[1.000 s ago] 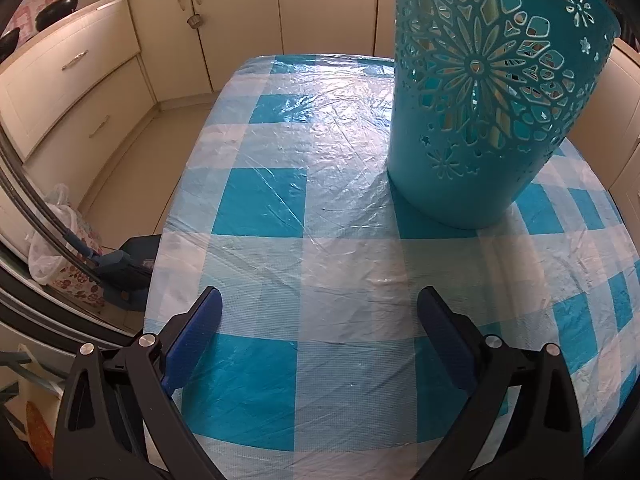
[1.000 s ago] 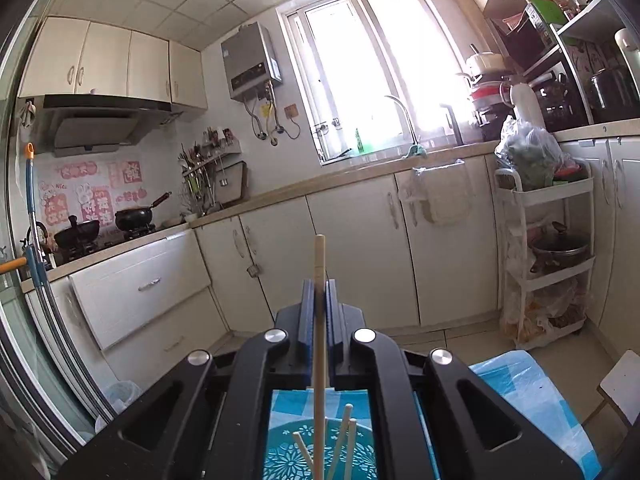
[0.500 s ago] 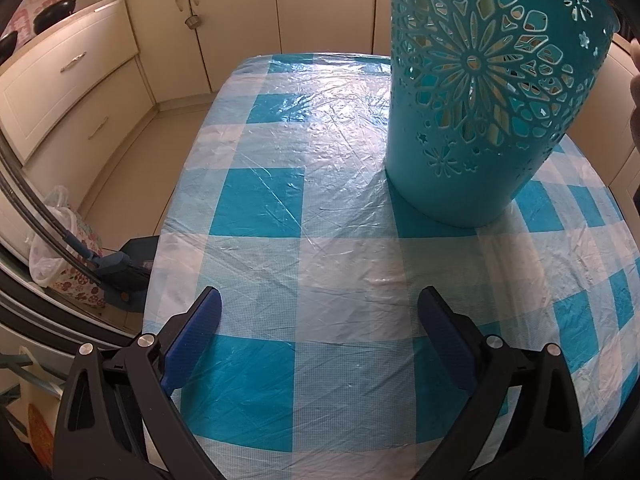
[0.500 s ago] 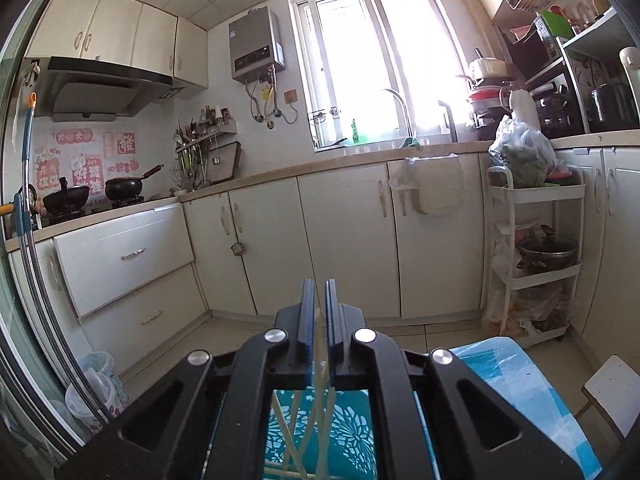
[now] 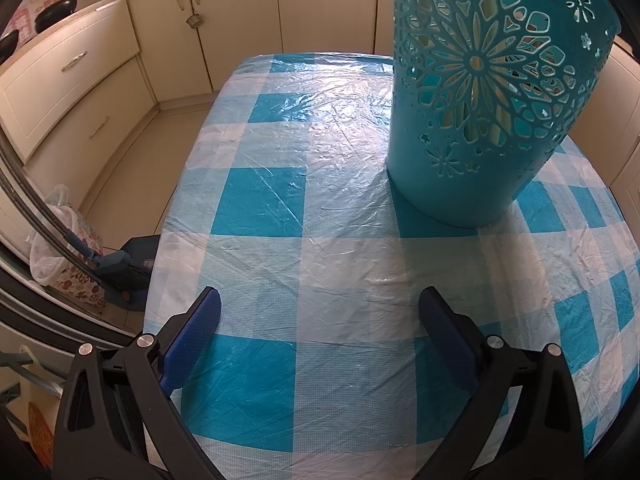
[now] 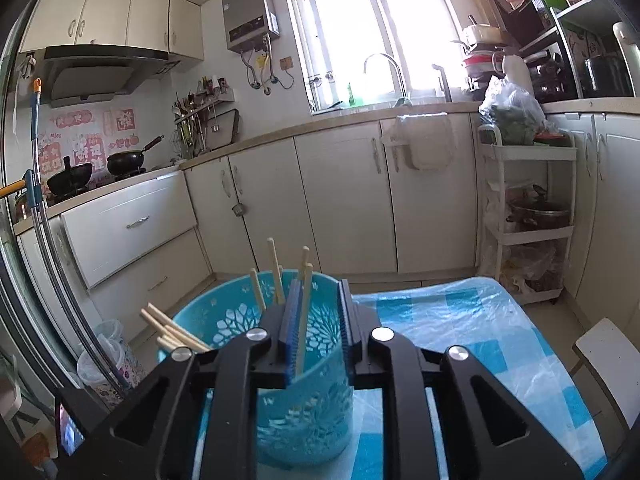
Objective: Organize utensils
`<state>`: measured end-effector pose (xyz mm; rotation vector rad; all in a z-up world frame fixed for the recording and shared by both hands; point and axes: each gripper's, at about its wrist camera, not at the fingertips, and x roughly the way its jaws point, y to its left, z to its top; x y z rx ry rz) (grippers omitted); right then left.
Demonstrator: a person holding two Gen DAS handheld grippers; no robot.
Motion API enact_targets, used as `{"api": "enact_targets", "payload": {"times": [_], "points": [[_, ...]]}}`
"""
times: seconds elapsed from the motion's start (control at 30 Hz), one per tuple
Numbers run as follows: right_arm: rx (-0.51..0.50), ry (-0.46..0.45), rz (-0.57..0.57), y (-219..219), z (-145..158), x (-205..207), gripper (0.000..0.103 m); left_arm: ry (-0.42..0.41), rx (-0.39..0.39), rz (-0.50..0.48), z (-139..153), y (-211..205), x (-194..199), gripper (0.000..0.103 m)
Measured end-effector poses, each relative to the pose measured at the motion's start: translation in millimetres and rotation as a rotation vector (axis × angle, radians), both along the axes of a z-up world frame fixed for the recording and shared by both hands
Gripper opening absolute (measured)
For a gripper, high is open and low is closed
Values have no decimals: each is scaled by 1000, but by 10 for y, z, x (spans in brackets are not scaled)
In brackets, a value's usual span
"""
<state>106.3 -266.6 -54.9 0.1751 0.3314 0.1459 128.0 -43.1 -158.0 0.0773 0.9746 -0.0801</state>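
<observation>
on the checked surface (image 5: 340,272) our teal basket (image 6: 304,364) stands upright with the chopsticks (image 6: 276,272) in it. no utensil is left on the cloth, so sorting looks nearly done. our left gripper (image 5: 318,320) hangs wide and empty; our right gripper (image 6: 316,324) has just been opening, one chopstick loose between its jaws.

The left gripper (image 5: 318,320) fills the bottom of the frame, its blue-padded jaws spread wide with nothing between them, above a table (image 5: 280,272) covered in blue-and-white checked plastic. At upper right a teal cut-out basket (image 5: 488,92) stands upright on it. Cream cabinets (image 5: 72,76) line the upper left.
</observation>
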Motion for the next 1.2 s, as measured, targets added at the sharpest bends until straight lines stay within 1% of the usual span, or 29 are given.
{"api": "enact_targets", "payload": {"times": [0.03,0.1,0.17,0.23,0.33,0.47,0.57,0.63,0.73,0.87,0.93,1.03,1.13,1.2], "points": [[3,14,-5,-16,-26,-41,43,0,0,1,2,2,-6,95],[11,23,-14,-65,-68,-156,50,0,1,1,1,5,-5,95],[8,31,-42,-116,-62,-270,67,1,0,4,5,10,-15,95],[-8,47,-63,-148,-46,-333,70,1,0,8,8,15,-24,95],[-17,37,-71,-191,0,-410,74,2,1,10,8,19,-30,95],[0,47,-82,-257,42,-425,76,4,4,16,13,29,-15,95],[15,88,-73,-255,22,-462,79,-3,17,29,51,45,-32,95],[19,123,-56,-215,1,-526,81,-18,9,45,126,71,-95,95],[6,166,-38,-136,-3,-650,87,-49,-2,50,321,80,-251,95],[-7,201,-14,-58,78,-865,93,-95,-10,38,705,68,-543,95],[-16,207,-8,-19,188,-1031,96,-113,-24,34,929,70,-714,95],[-32,204,-9,30,408,-1282,96,-142,-63,35,1307,86,-1016,95],[-41,199,-3,91,656,-1530,96,-200,-94,-19,1687,71,-1387,95],[-16,199,5,95,810,-1728,96,-215,-113,-76,1887,47,-1649,95]]}}
